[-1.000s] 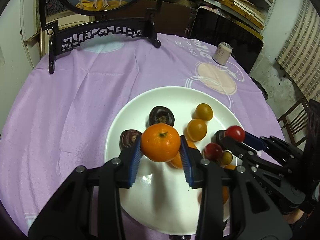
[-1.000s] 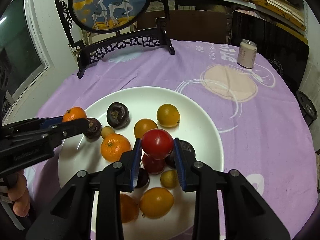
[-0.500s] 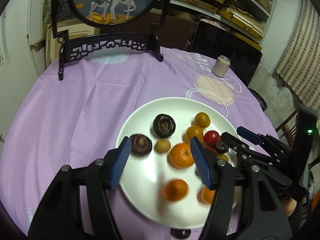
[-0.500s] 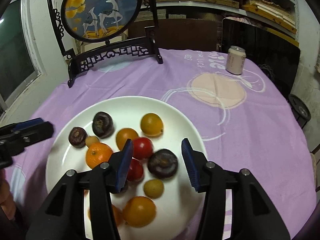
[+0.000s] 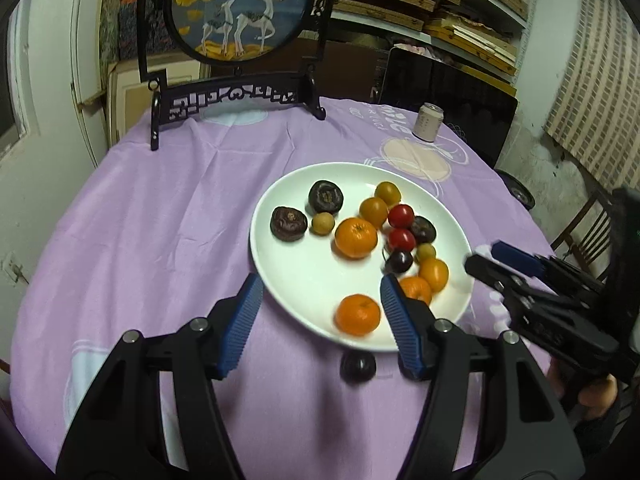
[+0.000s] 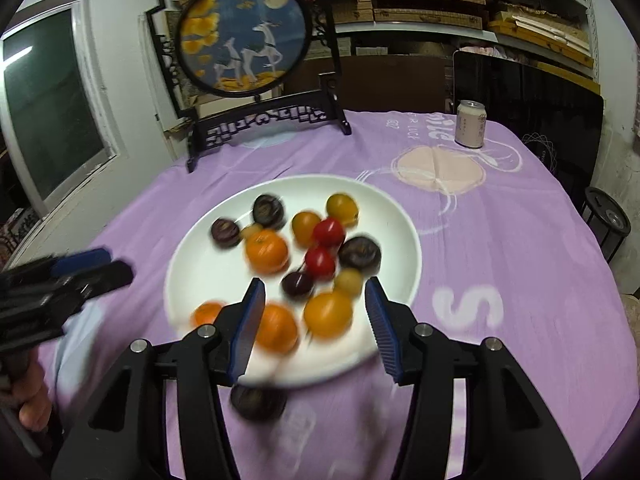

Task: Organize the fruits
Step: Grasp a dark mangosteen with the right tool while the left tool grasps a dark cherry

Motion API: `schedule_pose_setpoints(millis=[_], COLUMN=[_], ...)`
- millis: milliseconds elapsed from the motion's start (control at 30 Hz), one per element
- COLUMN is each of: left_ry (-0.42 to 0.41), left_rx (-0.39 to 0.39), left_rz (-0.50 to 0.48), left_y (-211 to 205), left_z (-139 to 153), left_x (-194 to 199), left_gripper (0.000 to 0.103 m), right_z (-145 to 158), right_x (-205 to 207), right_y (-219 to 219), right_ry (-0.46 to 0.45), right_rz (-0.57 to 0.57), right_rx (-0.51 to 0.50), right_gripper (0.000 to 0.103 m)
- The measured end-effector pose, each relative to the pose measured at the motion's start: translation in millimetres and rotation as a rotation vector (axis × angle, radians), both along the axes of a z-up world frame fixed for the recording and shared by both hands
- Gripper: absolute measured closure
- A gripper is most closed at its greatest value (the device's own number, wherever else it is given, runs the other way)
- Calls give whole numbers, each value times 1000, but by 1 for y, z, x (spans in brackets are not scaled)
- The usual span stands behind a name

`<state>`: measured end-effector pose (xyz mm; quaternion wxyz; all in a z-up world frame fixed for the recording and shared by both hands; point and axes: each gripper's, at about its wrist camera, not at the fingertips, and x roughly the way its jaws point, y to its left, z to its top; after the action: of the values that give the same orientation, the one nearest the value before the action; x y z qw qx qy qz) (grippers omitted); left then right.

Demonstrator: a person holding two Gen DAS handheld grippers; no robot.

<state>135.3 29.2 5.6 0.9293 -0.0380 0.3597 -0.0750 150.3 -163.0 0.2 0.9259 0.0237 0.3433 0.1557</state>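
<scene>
A white plate point(image 5: 304, 280) on the purple tablecloth holds several fruits: oranges, red tomatoes, dark purple fruits and small yellow ones. An orange point(image 5: 357, 314) lies near the plate's front edge. My left gripper point(image 5: 322, 316) is open and empty above that edge. A dark fruit point(image 5: 358, 367) lies on the cloth just off the plate; in the right wrist view it is a dark blur point(image 6: 258, 400). My right gripper point(image 6: 314, 324) is open and empty above the plate point(image 6: 384, 216). A red tomato point(image 6: 329, 232) lies mid-plate.
A black-framed deer screen point(image 5: 240, 12) stands at the table's far side. A drink can point(image 5: 429, 122) stands at the far right, also in the right wrist view point(image 6: 471, 123). A chair point(image 5: 588, 228) is beyond the table's right edge.
Both grippers opened and pulled back and up. The left let go of the orange, which now lies at the plate's front. The right let go of the red tomato onto the plate.
</scene>
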Motion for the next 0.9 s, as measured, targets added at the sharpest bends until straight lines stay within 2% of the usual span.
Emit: schedule_pose_setpoints(millis=[200,367,433,533,633,767,833,867,900], left_ry=[-13,44,65,85,97,113,120,123,126], left_rx=[-6,-9,-13,-3,1,-5,-13,-15,-15], left_rz=[0,37,37,31,36,43,38,34,28], left_y=[4,18,23,29,36,44,45,44,42], left_z=[-2,-19,-27,-38,-44,-49,-50,-51,-51], left_x=[-21,-34,-43,-60,-70,-73,-73,-72,-71], left_gripper=[40,39,39,39,36,36,36,36,36], right_z=[-17,-44,-53,-56,-57,-65,-66,-67,-67], right_x=[-48,-62,-62,-60,-48,-27,-21,-18,-18], right_y=[-4,1,6,14,25,37,44,48,51], right_ry=[81,173,212,222,227,274,246,232,216], right_rz=[6,9,19,40,51,91,88,89,83], right_rx=[-11,-43,-41,-55,-68,-37,-59,-81,-102], right_gripper=[50,50,50,50,50,50,50,51,62])
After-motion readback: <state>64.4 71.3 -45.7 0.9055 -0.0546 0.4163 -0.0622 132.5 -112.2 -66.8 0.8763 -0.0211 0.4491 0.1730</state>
